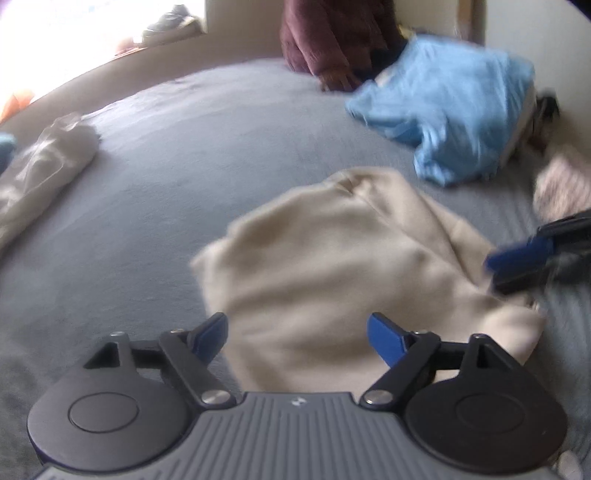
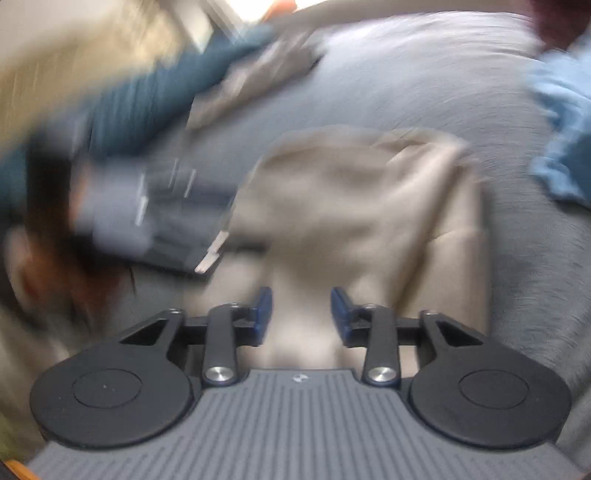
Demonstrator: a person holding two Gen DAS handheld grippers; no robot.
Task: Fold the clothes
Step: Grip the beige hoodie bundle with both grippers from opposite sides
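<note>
Cream garment [image 1: 332, 266] on grey bedspread [image 1: 166, 177], pale wall [image 1: 535, 33] behind.

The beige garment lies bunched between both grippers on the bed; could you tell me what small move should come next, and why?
Probably bring the left gripper down onto the near edge of the beige garment and close. Its jaws stand wide open with nothing pinched, the cloth lies folded and rumpled on the grey bedcover, and the right gripper is also open, so nothing is held yet.
</note>
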